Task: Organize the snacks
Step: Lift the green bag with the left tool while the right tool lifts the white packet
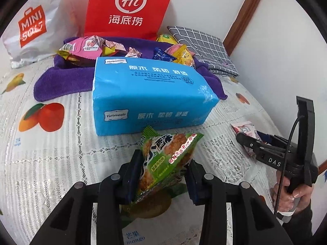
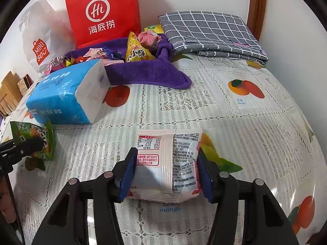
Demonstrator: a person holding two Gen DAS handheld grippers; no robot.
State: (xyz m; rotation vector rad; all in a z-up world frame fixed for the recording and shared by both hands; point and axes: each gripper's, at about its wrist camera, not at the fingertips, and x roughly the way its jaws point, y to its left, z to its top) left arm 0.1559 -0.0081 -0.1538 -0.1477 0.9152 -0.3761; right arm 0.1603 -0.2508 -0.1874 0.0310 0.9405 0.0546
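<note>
**Both tongs grasping snack packets over the desk**

The left tongs (image 1: 163, 175), at the lower centre of the left wrist view, are clenched on a green snack packet (image 1: 165, 155), just in front of the blue tissue pack (image 1: 151, 94). The right tongs (image 2: 166, 175) grip a white-and-pink snack packet (image 2: 167, 163) at the lower centre of their own view, above the fruit-print desk cover (image 2: 255, 122). More snacks lie on the purple towel (image 2: 147, 75) in the upper middle, before the red paper bag (image 2: 104, 12).
</note>
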